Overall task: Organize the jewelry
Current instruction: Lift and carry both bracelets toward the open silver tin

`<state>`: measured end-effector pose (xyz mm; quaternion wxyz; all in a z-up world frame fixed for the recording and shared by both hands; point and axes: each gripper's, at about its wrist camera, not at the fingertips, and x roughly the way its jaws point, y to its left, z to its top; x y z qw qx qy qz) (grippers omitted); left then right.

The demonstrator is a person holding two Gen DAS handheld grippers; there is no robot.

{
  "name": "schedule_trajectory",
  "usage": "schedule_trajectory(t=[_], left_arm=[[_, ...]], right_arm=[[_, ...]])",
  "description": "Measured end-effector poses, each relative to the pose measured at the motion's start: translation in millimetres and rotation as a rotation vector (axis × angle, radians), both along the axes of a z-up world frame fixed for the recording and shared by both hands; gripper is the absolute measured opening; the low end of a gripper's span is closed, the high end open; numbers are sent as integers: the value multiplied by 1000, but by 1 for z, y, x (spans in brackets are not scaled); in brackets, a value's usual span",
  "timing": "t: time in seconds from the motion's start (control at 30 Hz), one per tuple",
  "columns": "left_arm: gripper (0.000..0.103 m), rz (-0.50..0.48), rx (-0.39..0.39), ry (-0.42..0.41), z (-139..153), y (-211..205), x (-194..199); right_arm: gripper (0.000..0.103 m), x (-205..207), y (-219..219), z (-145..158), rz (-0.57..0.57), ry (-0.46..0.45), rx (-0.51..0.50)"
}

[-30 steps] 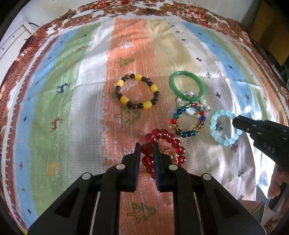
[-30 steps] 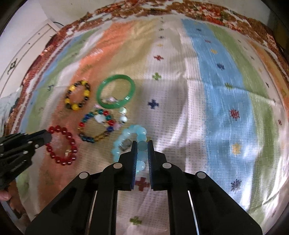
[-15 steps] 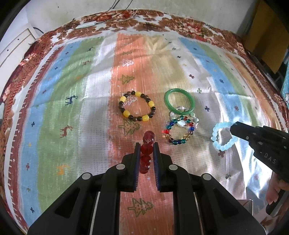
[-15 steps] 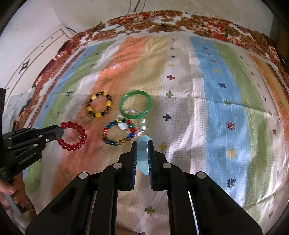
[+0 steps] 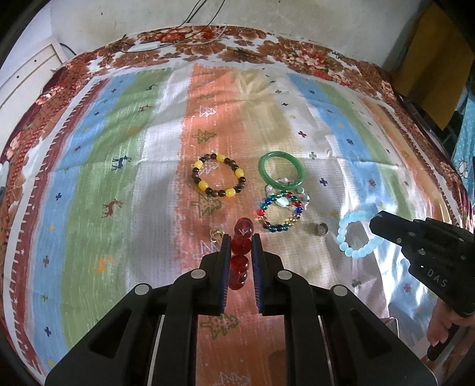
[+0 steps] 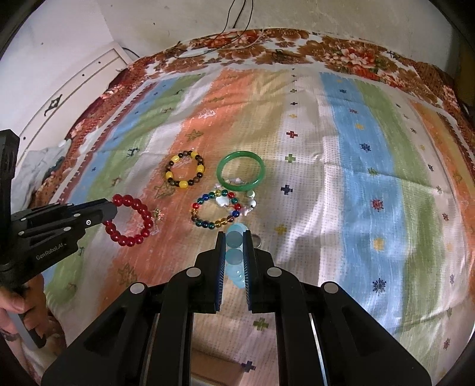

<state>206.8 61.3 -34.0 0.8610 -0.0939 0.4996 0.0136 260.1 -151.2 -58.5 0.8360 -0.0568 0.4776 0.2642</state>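
Note:
My left gripper (image 5: 240, 237) is shut on a red bead bracelet (image 5: 240, 256), held above the striped cloth; the bracelet hangs as a ring in the right wrist view (image 6: 130, 219). My right gripper (image 6: 233, 234) is shut on a pale blue bead bracelet (image 6: 234, 252), also lifted; it shows in the left wrist view (image 5: 353, 234). On the cloth lie a yellow-and-brown bead bracelet (image 5: 218, 175), a green bangle (image 5: 281, 171), a multicoloured bead bracelet (image 5: 280, 215) overlapping a clear-bead one, a small gold charm (image 5: 216, 233) and a small metal ring (image 5: 321, 229).
The striped cloth (image 5: 118, 178) covers a bed with a floral border (image 5: 207, 44). A white wall and cables (image 6: 237, 17) are at the back. A white cabinet (image 6: 74, 89) stands at the left, and a dark and yellow object (image 5: 430, 59) at the right.
Both grippers have lifted their bracelets off the cloth and pulled back and up. A gold charm and a small metal ring stayed behind on the cloth.

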Motion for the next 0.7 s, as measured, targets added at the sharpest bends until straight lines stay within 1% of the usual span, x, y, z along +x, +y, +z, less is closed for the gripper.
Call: schedule_trajectory(t=[0.47, 0.7], left_arm=[[13, -22, -20, -59, 22, -16, -29], [13, -41, -26, -94, 32, -24, -46]], right_arm=[[12, -29, -9, 19, 4, -56, 34], [12, -49, -12, 27, 25, -90, 41]])
